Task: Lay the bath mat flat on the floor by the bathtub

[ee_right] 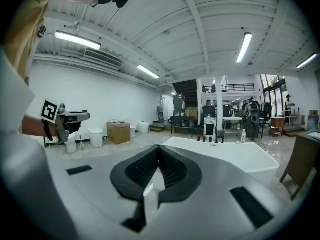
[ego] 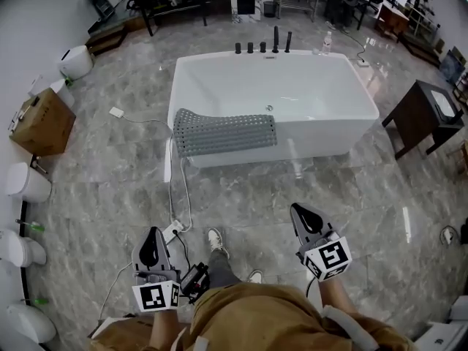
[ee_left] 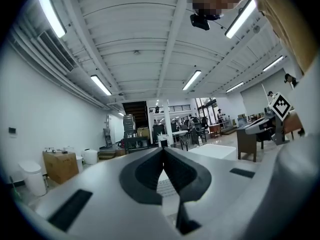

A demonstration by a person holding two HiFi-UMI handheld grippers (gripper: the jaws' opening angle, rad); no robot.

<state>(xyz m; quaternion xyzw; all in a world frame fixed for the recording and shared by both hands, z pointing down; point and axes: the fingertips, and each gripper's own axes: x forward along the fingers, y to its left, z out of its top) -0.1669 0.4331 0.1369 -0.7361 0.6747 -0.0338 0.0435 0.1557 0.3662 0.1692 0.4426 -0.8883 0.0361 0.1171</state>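
Grey bath mat (ego: pixel 225 132) hangs draped over the near rim of the white bathtub (ego: pixel 344 79), at 12 o'clock from the person. Left gripper (ego: pixel 152 238) at 7 o'clock and right gripper (ego: pixel 298 214) at 5 o'clock are both clenched on nothing, well apart from the mat

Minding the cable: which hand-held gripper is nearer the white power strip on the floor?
Left. The left hand-held gripper hangs beside the white power strip; the right hand-held gripper is far to its right.
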